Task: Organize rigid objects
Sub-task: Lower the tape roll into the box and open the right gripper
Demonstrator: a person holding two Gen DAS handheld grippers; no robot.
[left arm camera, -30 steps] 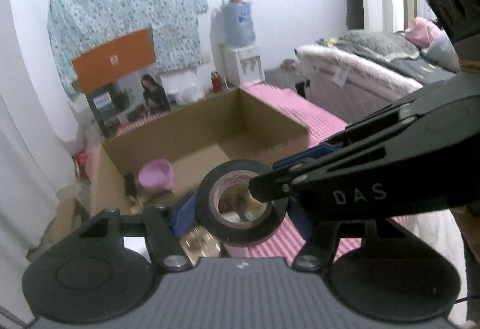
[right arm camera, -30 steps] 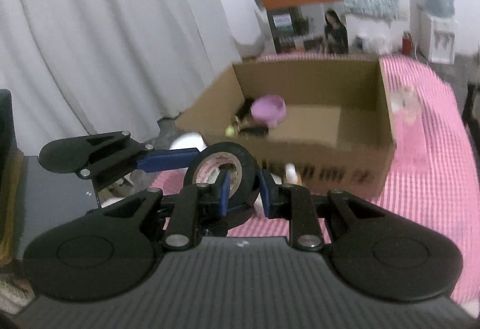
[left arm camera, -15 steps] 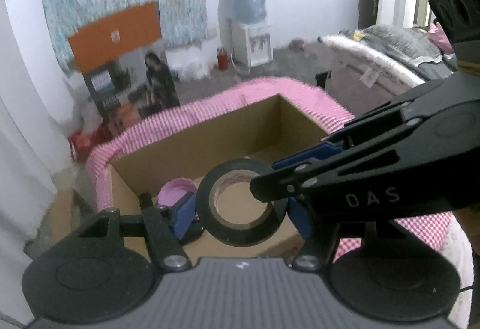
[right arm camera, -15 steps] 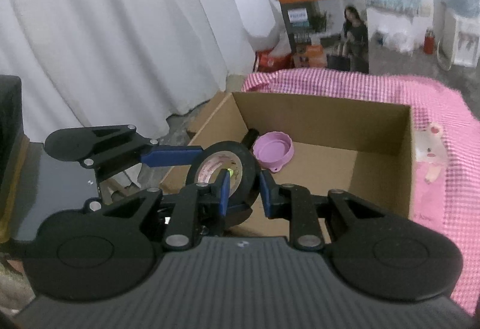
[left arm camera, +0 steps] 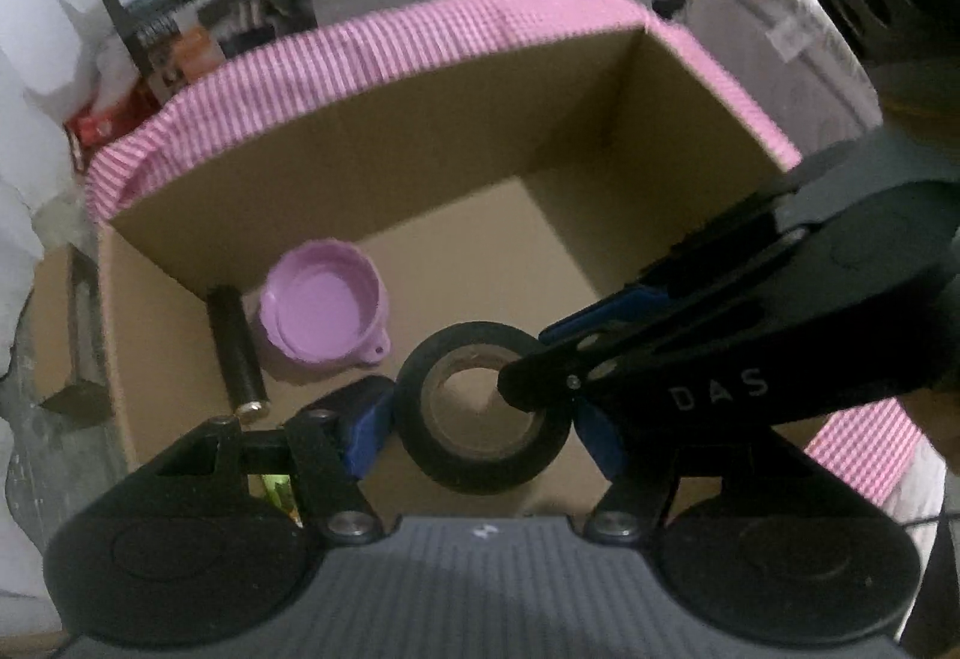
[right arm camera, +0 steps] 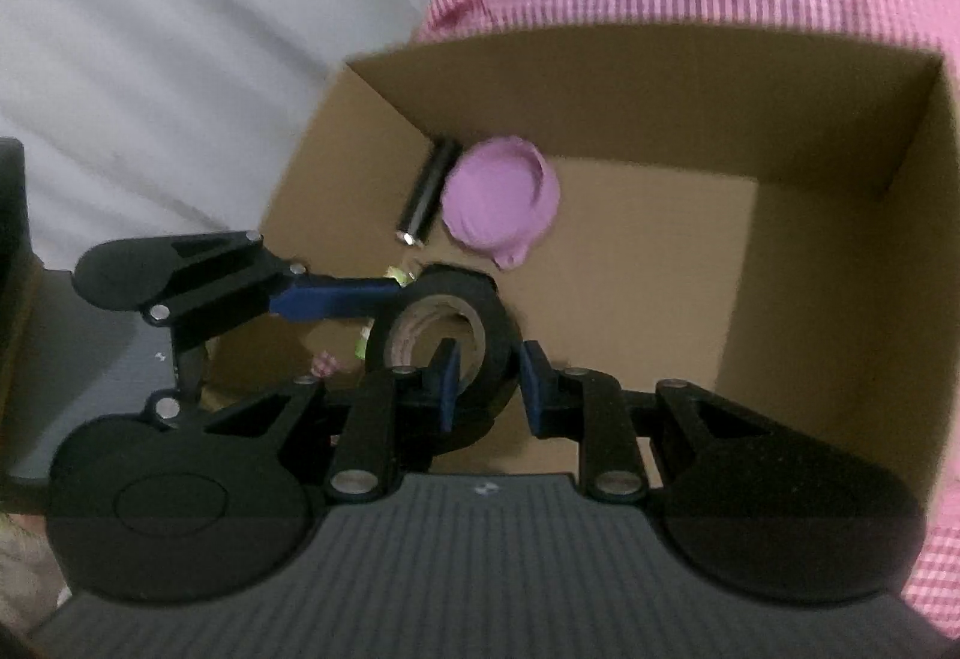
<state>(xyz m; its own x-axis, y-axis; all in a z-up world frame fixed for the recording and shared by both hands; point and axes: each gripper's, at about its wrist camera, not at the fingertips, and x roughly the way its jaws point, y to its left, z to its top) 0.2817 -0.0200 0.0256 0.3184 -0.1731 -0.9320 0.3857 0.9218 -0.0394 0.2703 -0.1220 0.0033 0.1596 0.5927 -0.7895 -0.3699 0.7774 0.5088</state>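
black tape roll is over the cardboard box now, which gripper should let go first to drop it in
Probably the left gripper: it only spans the black tape roll across its outside. The right gripper pinches the roll's wall, so it can lower it alone into the brown cardboard box.

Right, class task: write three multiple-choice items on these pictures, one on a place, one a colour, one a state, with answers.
1. Where is the purple cup? A in the cardboard box B on the bed C on the floor
2. The tape roll is: A white B black C red
3. The right claw is: A open, empty B shut on the cup C shut on the tape roll
Answers: A, it lies on the box floor; B, its band is black; C, its pads pinch the roll's wall.
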